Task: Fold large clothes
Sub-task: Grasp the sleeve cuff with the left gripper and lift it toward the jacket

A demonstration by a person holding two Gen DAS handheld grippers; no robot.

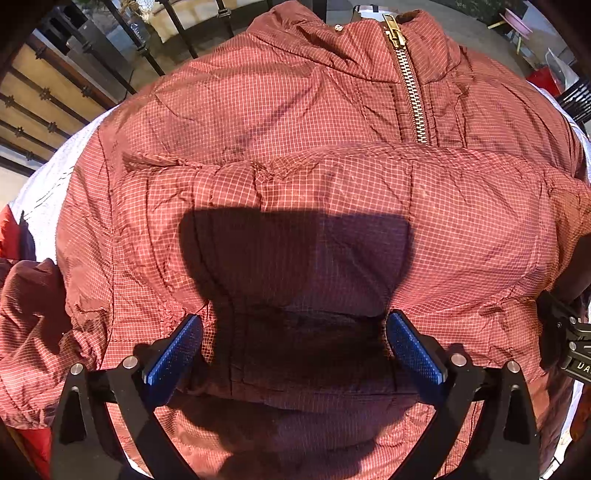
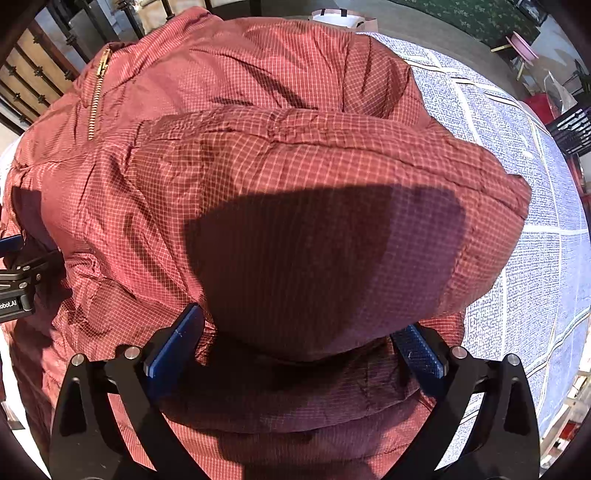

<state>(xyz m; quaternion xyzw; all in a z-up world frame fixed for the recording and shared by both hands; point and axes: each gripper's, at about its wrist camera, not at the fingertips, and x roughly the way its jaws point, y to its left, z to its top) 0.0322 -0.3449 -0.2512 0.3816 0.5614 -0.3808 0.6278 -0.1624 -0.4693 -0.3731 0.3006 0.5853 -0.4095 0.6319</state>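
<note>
A maroon puffer jacket (image 1: 295,110) with a fine light grid and a brass zipper (image 1: 410,92) lies spread out, a padded part folded over its lower half. My left gripper (image 1: 295,332) points down at that fold, open wide, blue pads (image 1: 177,350) standing either side of the shaded fabric. In the right wrist view the same jacket (image 2: 258,74) and zipper (image 2: 95,99) show. My right gripper (image 2: 299,343) is open too, straddling the rounded folded edge near the jacket's right side. Each gripper's black body shows at the edge of the other's view.
The jacket rests on a table covered by a blue-and-white patterned cloth (image 2: 517,184), bare to the right. A dark metal railing (image 1: 44,96) runs at the upper left. A white bag (image 2: 343,18), a pink stool (image 2: 524,46) and a red thing (image 1: 543,79) stand beyond the table.
</note>
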